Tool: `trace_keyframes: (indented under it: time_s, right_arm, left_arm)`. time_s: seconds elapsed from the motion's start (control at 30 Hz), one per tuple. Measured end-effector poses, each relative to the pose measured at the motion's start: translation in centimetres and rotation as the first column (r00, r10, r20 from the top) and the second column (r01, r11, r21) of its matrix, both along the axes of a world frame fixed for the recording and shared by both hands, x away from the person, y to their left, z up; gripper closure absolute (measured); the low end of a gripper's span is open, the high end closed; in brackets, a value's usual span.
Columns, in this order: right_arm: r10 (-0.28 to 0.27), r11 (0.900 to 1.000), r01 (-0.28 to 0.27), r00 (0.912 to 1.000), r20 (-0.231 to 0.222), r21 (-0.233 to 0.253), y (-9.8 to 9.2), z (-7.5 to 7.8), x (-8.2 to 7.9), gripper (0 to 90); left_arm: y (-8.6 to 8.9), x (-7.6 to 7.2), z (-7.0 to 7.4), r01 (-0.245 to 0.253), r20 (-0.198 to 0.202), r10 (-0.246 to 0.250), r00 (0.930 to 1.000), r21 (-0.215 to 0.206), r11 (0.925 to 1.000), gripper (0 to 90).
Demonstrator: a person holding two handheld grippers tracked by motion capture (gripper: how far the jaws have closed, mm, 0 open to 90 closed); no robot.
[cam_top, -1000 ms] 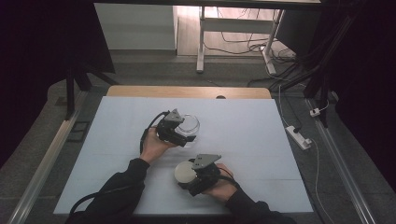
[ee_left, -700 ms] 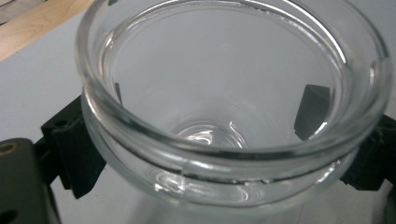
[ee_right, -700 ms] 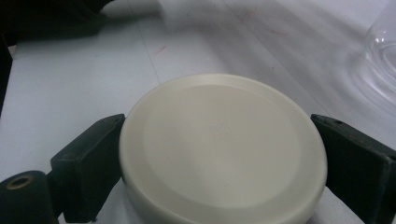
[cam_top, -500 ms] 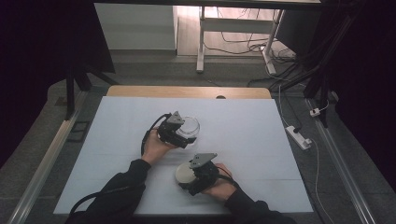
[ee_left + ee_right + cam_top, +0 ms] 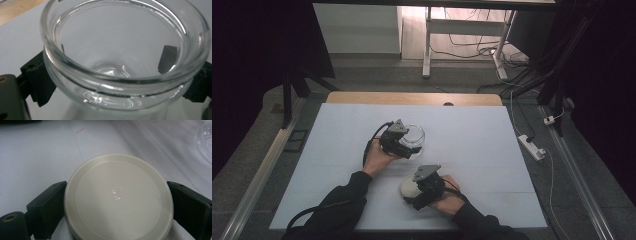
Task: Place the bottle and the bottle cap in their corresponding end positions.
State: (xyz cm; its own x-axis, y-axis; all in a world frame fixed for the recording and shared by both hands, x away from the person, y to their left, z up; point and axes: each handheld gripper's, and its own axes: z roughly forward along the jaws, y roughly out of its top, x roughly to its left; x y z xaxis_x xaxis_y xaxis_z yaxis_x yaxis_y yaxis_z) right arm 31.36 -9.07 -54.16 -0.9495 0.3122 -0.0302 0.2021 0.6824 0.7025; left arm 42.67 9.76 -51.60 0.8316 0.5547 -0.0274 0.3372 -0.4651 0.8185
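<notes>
My left hand-held gripper (image 5: 404,145) clamps the glass jar (image 5: 413,138) on the bench (image 5: 492,150); nearer, my right hand-held gripper (image 5: 414,192) clamps the cream lid (image 5: 408,186).

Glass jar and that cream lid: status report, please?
Left tongs shut on glass jar, open mouth up. Right tongs shut on cream lid, apart from jar. Nothing between them on the table.

Glass jar (image 5: 413,138) on table (image 5: 492,150), near middle, left gripper (image 5: 404,145) at its near-left side, jaws either side of jar wall. Lid (image 5: 409,186) on table nearer person, just right of jar's line, apart from jar. Right gripper (image 5: 414,192) right of lid, jaws flanking lid rim. Power strip (image 5: 530,146) on floor right of table.
</notes>
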Motion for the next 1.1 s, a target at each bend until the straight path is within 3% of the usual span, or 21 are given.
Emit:
trace_keyframes:
  time_s: [0.43,1.1]
  right_arm:
    - [-0.007,0.998,0.009,0.9993,-0.038,0.062,-0.5,0.3,0.1,0.9]
    - [-0.014,0.99,0.019,0.9992,-0.037,0.14,-1.7,1.9,-0.3,0.6]
  left_arm:
    - [0.3,-0.1,0.3,-0.02,-0.024,0.02,0.9995,0.008,0.9998,0.0]
    - [1.6,-1.6,1.1,-0.04,-0.035,0.04,0.9986,-0.009,0.9992,0.0]
